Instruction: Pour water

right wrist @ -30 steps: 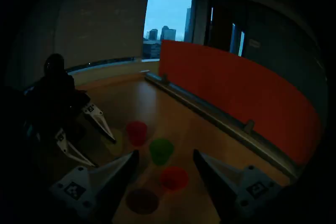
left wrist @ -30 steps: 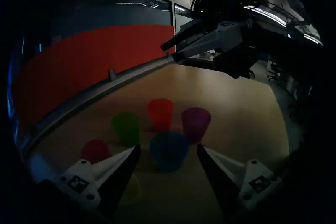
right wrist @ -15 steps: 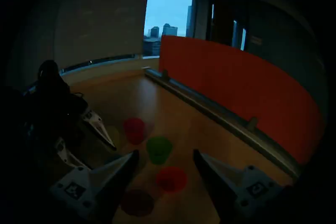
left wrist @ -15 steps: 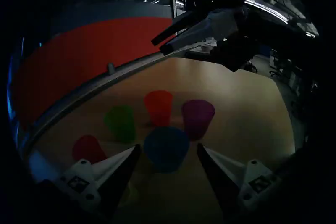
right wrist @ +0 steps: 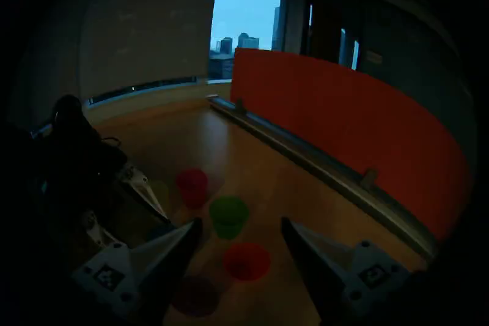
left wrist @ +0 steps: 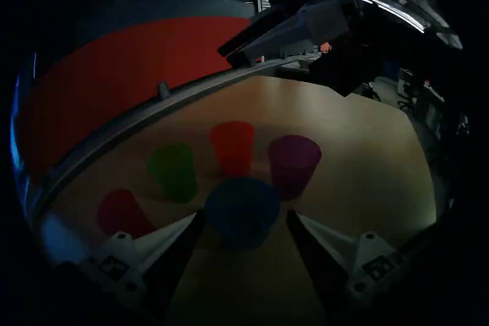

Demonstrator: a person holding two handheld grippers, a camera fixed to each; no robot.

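Note:
Several plastic cups stand clustered on a wooden table (left wrist: 367, 161). In the left gripper view a blue cup (left wrist: 242, 211) stands just past and between the tips of my open left gripper (left wrist: 243, 221), without touching them. Behind it are an orange-red cup (left wrist: 233, 147), a green cup (left wrist: 173, 172), a purple cup (left wrist: 293, 166) and a dark red cup (left wrist: 122, 213). My right gripper (left wrist: 235, 54) hangs high above the table's far side. In the right gripper view my right gripper (right wrist: 241, 223) is open above the green cup (right wrist: 228, 216) and the orange-red cup (right wrist: 246, 260).
A red partition (right wrist: 367, 136) with a metal rail (left wrist: 140, 115) runs along one table edge. A window (right wrist: 244, 26) lies beyond the table's end. The left gripper (right wrist: 143, 194) and the dark hand holding it sit left of the cups. The room is dim.
My left gripper has moved forward and lower, so the blue cup now sits between its fingertips. The right gripper has drifted slightly; the cups have slid down in its view.

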